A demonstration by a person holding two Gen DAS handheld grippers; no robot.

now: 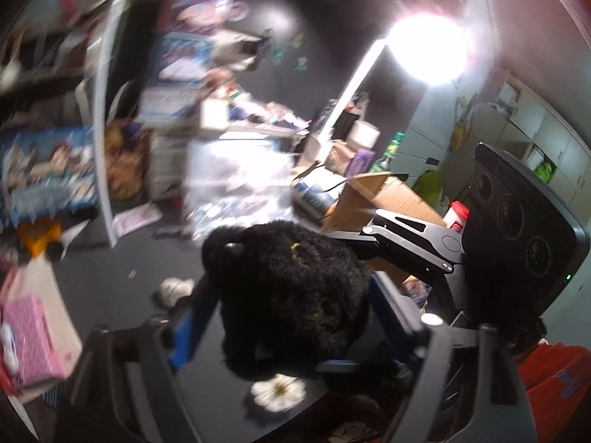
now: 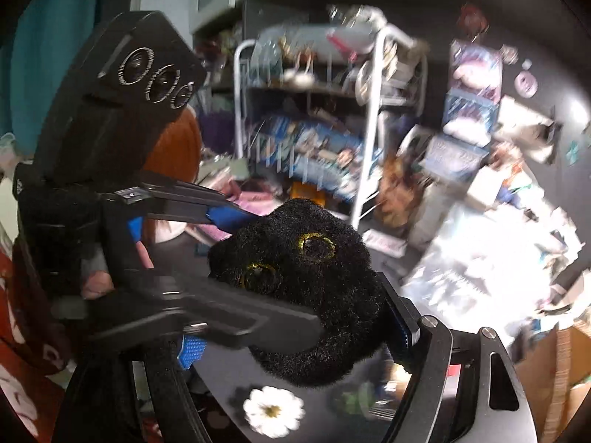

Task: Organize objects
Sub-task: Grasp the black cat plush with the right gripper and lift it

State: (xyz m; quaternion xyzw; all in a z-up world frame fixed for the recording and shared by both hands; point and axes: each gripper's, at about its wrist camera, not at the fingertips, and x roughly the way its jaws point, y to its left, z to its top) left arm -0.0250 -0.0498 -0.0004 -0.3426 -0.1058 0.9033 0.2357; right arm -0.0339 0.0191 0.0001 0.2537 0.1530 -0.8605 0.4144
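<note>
A black fuzzy plush toy with yellow-ringed eyes [image 1: 291, 295] [image 2: 299, 295] is held in the air between both grippers. My left gripper [image 1: 288, 317] is shut on it, blue pads pressed into its sides. My right gripper [image 2: 295, 336] is shut on it too. The left gripper's body and fingers [image 2: 225, 217] show at the left of the right wrist view, clamped on the toy. The right gripper's body [image 1: 517, 221] shows at the right of the left wrist view.
A dark surface with a white flower print [image 1: 279, 391] [image 2: 273, 411] lies below. A white wire rack of boxes [image 2: 332, 140] stands behind. Cardboard boxes [image 1: 384, 199], a bright lamp [image 1: 428, 51] and floor clutter surround. The scene is motion-blurred.
</note>
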